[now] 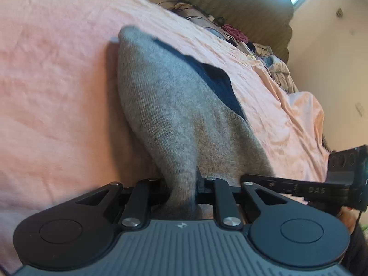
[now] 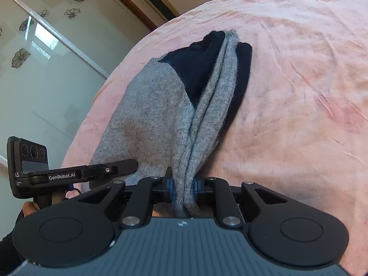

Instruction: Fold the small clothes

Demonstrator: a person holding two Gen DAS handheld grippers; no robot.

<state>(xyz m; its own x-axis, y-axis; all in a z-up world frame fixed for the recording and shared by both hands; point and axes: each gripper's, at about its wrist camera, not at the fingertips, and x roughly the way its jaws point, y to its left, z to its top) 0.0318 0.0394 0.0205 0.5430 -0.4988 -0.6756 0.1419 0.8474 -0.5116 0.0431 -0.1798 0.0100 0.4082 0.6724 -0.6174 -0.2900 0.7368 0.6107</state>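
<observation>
Looking from the near side of the bed, both tongs are pinching one grey sock. No earlier picture is here, so this tells only how things are now.

The left tongs are squeezed nearly shut on a bunch of the sock's grey knit. The cloth fills the thin gap between the tips and runs back toward the camera. The right tongs are squeezed nearly shut too, with two folds of the sock pressed between the blue pads. The two tongs are just beside each other, each showing at the side of the other's picture.

The sock is soft and floppy, and I think it is very light. It bends anywhere and will droop from any spot that is held. It looks fuzzy, so I think it will not slip out easily. It will not break. A good place to hold it is at the near end, where both tongs are now, with all layers pinched together.

From the tongs the sock stretches away over the pink sheet. Its far end, with a dark blue patch, rests on the bed, well in from the far edge. It may be a pair of socks laid together; I cannot tell for sure.

Farther off, a heap of clothes lies by the bed's far edge.
</observation>
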